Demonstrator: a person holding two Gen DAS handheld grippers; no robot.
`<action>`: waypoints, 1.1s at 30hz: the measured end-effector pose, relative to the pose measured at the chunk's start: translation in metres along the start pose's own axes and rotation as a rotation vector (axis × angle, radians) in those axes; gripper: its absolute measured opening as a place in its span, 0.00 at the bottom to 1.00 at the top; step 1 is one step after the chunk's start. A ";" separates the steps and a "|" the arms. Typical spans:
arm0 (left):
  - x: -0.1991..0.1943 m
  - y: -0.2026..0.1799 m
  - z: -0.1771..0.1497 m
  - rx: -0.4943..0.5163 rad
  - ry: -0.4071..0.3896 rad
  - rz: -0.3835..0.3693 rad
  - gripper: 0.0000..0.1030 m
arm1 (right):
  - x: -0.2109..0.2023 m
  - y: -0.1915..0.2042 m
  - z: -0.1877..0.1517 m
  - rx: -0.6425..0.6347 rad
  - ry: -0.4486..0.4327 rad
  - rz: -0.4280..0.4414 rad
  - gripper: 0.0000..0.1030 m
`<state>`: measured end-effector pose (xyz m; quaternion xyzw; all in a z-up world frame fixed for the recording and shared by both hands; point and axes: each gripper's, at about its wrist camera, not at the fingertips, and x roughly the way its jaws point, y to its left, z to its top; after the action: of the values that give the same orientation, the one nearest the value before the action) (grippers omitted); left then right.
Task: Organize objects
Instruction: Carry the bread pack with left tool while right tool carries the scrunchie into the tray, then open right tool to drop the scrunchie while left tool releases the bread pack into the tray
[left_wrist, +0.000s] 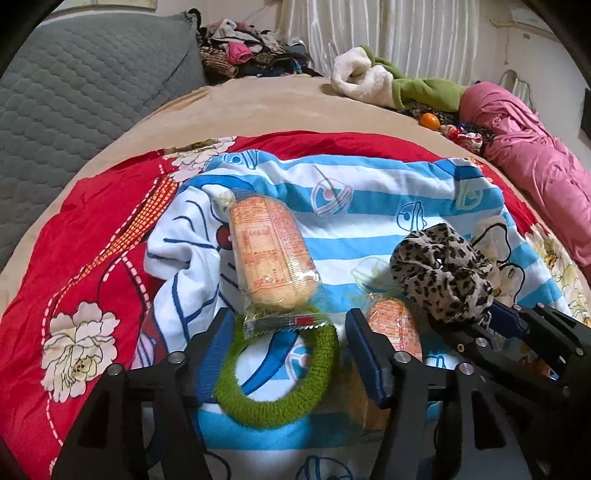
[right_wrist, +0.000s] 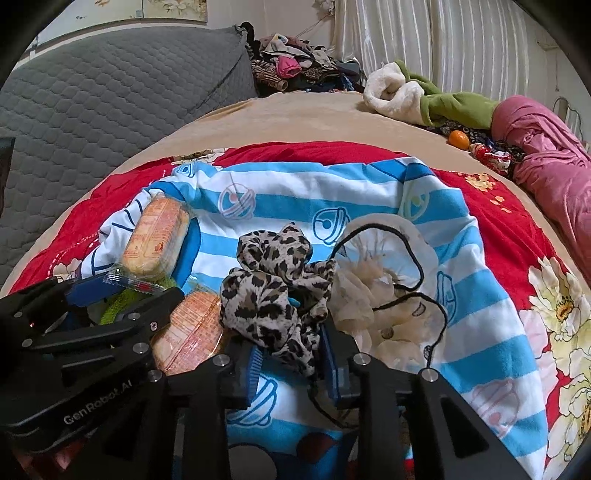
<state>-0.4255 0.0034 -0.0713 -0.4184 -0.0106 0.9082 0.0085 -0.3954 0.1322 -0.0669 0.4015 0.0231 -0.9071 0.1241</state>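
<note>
On the bed (left_wrist: 258, 107), a blue-striped cloth (left_wrist: 369, 221) lies spread over a red floral quilt (left_wrist: 92, 229), and the small things sit on it. The left tongs (left_wrist: 286, 345) stand spread around a green knit hair ring (left_wrist: 277, 384), which lies flat on the cloth between the blue pads without either pad pressing it. A wrapped cake (left_wrist: 267, 254) lies just beyond the ring, its crimped wrapper end overlapping the ring's far edge. A second wrapped cake (left_wrist: 397, 328) lies just right of the left tongs' right finger, between the two tools.

The right tongs (right_wrist: 291, 363) are parted a little, with the near end of a leopard scrunchie (right_wrist: 273, 295) lying between the pads; I cannot tell for sure whether the pads touch it, but they do not seem to squeeze it. Just right of the scrunchie lies a cream scrunchie (right_wrist: 373, 291) with a thin black hair tie (right_wrist: 421, 269) looped over it.

At the far side of the bed are a green and white garment (left_wrist: 391, 83), a pink bundle (left_wrist: 528, 147) and an orange (left_wrist: 428, 120). A grey quilted cushion (left_wrist: 81, 81) stands at the left.
</note>
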 end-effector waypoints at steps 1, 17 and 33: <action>-0.001 0.001 -0.001 -0.005 0.001 -0.002 0.64 | -0.003 0.000 -0.001 0.003 -0.003 -0.003 0.31; -0.032 0.017 -0.018 -0.063 -0.010 -0.009 0.74 | -0.037 0.002 -0.010 0.001 -0.037 0.001 0.58; -0.048 0.025 -0.031 -0.071 -0.011 -0.014 0.74 | -0.048 0.002 -0.018 0.013 -0.030 -0.007 0.72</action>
<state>-0.3707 -0.0222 -0.0554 -0.4133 -0.0456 0.9095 -0.0001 -0.3506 0.1429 -0.0441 0.3884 0.0166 -0.9137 0.1185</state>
